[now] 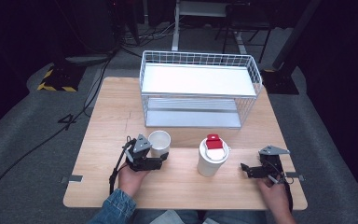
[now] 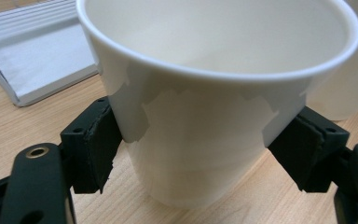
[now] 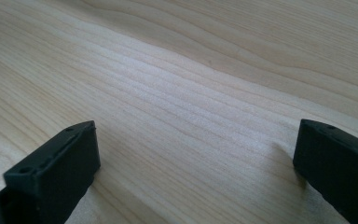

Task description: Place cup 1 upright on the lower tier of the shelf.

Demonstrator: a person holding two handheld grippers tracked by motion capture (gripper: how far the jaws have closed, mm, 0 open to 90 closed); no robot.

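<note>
2 jaws of the left claw (image 2: 193, 154) grip the upright open cup (image 2: 214, 93) between them; the right claw (image 3: 196, 172) gapes wide, empty.

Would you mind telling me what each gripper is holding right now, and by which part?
The left gripper grips the open paper cup by its side wall, below the rim. The right gripper holds nothing; its jaws stand open over the table.

left gripper (image 1: 161, 157) clamped, right gripper (image 1: 245, 170) spread
</note>
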